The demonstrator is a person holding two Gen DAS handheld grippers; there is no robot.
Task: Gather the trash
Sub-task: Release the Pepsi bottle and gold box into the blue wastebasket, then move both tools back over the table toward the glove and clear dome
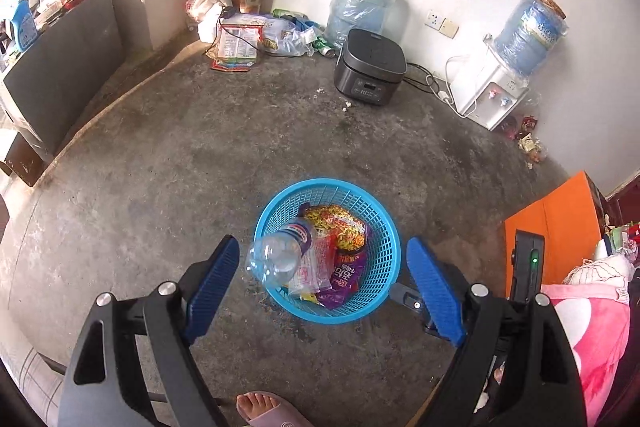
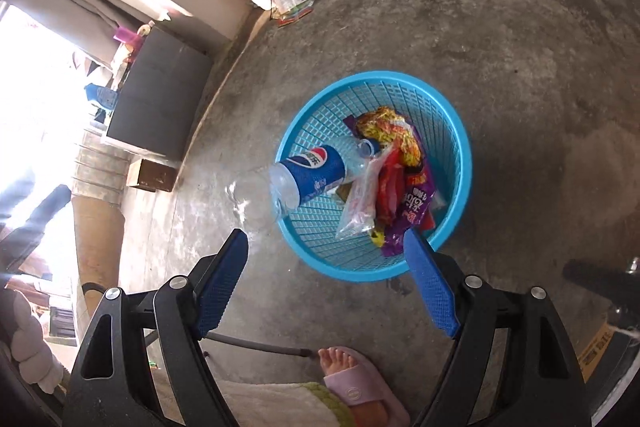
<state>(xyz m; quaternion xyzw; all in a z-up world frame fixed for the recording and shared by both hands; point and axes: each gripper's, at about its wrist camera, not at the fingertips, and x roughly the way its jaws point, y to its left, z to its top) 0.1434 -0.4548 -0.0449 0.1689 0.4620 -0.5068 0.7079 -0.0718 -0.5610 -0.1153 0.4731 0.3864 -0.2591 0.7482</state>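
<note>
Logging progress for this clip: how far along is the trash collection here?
Done: wrappers and a plastic bottle are in the blue basket, the bottle's base sticking out over the rim. In hand: nothing; left gripper and right gripper both stand open and empty. Left: a litter pile by the far wall and scraps beside the water dispenser.

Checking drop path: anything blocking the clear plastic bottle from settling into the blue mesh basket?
Nothing visible does. The clear plastic bottle lies tilted across the blue mesh basket rim, base overhanging outside, neck inside beside the snack wrappers.
</note>
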